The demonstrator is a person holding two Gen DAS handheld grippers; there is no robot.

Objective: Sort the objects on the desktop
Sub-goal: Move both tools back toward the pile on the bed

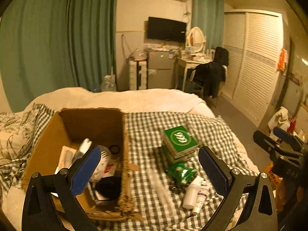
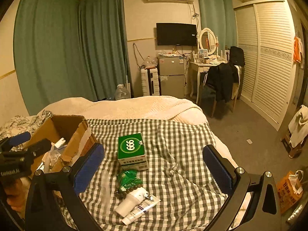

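A cardboard box (image 1: 92,123) (image 2: 63,129) stands on the checked cloth at the left and holds several items. To its right lie a green "999" medicine box (image 1: 180,140) (image 2: 131,150), a green packet (image 1: 182,173) (image 2: 129,179), a white bottle (image 1: 191,193) (image 2: 130,200), a white tube (image 1: 201,198) (image 2: 140,209) and a clear plastic piece (image 1: 160,190) (image 2: 105,186). My left gripper (image 1: 149,170) is open and empty, above the box's right wall. My right gripper (image 2: 154,168) is open and empty, above the loose items.
The checked cloth (image 2: 179,154) covers a bed with a cream blanket (image 2: 134,105) behind. The bed's edge drops to the floor (image 2: 250,134) on the right. An orange bag (image 2: 288,190) sits by the bed. A fridge, a desk and a chair stand far back.
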